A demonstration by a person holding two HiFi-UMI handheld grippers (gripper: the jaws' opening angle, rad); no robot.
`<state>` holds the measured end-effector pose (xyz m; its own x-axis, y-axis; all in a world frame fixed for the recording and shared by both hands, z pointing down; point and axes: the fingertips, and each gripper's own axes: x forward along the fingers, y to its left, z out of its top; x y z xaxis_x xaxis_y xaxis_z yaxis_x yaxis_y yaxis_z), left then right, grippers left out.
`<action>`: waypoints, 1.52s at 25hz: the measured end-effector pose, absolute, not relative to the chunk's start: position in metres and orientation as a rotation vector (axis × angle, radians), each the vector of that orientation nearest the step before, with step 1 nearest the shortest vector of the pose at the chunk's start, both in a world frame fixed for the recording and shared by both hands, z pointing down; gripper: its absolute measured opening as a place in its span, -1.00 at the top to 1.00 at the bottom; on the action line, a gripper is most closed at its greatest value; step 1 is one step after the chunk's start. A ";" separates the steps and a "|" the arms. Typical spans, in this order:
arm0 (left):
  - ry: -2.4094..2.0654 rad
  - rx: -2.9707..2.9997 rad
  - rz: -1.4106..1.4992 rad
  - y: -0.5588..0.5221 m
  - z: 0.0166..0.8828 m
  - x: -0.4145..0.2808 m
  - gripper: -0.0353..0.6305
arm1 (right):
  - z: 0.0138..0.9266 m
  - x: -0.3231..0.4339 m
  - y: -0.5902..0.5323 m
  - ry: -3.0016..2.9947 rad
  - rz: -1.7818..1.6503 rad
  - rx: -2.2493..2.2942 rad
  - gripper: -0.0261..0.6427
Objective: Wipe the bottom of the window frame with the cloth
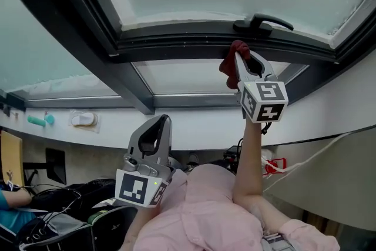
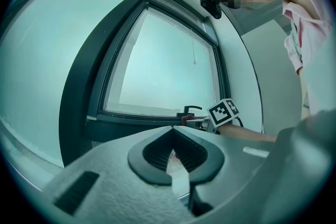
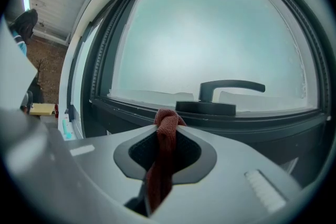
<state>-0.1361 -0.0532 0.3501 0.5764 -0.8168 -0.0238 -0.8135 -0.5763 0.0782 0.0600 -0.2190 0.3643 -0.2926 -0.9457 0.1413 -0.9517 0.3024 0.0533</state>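
Frosted glass fills a dark window frame (image 1: 194, 43) over a cluttered room.

Fingers of the right gripper (image 1: 239, 58) are clenched on one red cloth (image 1: 230, 65). In the right gripper view the cloth (image 3: 164, 153) runs as a twisted strand between the pads, and a knot of it sticks out past the tips of the gripper (image 3: 167, 131). That knot sits at the bottom rail of the frame (image 3: 273, 119), just below the single black handle (image 3: 231, 86). Whether it touches the rail cannot be told. In the head view the handle (image 1: 262, 23) lies just right of and above the cloth. Behind the jaws comes one marker cube, then a bare forearm (image 1: 249, 167) reaching up from a pink sleeve (image 1: 194, 214).

Fingers of the left gripper (image 1: 165, 121) are pressed together at the tips with nothing between them, as its own view shows (image 2: 173, 128). This second gripper hangs low and near, well apart from the frame, left of the raised arm. It also carries one marker cube. Its view takes in the far handle (image 2: 190, 109).
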 end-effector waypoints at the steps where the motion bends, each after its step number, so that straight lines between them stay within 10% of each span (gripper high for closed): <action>1: -1.416 2.735 -0.087 -0.053 0.351 -0.138 0.89 | 0.364 0.054 -0.218 -2.453 0.088 1.759 0.75; 23: -1.542 2.632 -0.093 -0.059 0.346 -0.259 0.89 | 0.391 -0.231 -0.217 -2.727 0.177 1.113 0.75; 38: -1.638 2.587 -0.103 -0.080 0.349 -0.331 0.89 | 0.404 -0.288 -0.263 -2.715 0.241 1.181 0.75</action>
<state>-0.3308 -0.0805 0.3488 0.4273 -0.9040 -0.0151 -0.8988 -0.4265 0.1016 -0.2876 -0.2625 0.4041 -0.6716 -0.7077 0.2195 -0.7353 0.6730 -0.0799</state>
